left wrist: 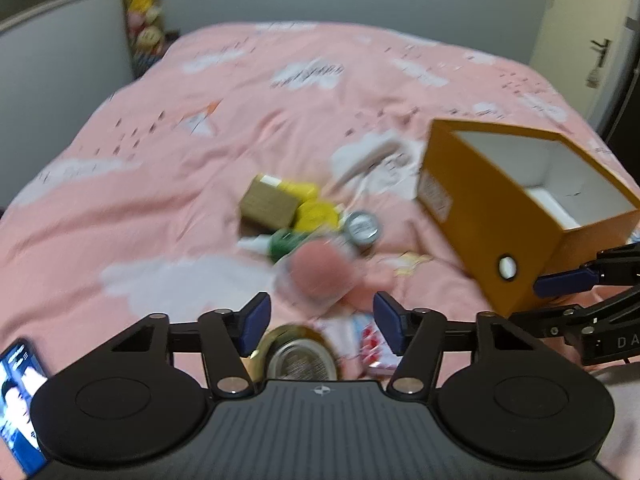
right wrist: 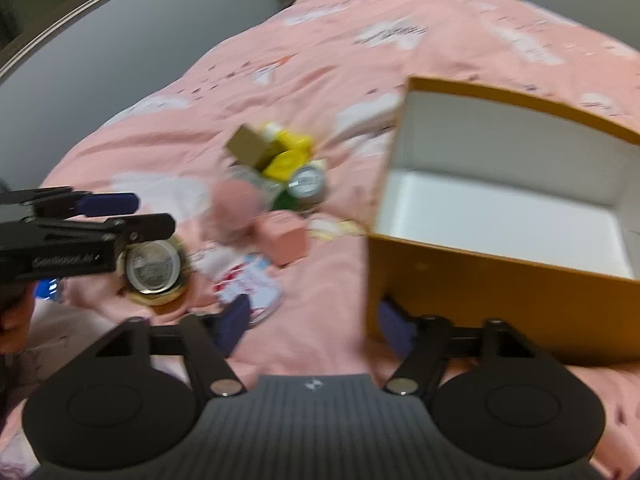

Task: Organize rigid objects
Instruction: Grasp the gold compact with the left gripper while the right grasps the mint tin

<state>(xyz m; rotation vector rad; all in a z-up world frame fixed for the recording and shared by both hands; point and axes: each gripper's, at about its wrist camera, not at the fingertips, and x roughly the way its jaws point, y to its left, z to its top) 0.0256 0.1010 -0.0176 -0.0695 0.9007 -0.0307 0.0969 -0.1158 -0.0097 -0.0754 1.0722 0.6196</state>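
Observation:
An open orange box with a white inside stands on the pink bed; it also shows in the right wrist view. A pile of small items lies left of it: a brown carton, a yellow container, a green bottle, a silver tin, a pink round item, a pink cube. My left gripper is open above a gold-rimmed tin. My right gripper is open, its right finger against the box's near wall.
A flat printed packet lies near the gold-rimmed tin. A phone lies at the bed's near left. Grey walls and a shelf of toys stand behind the bed. The far bed is bare pink cover.

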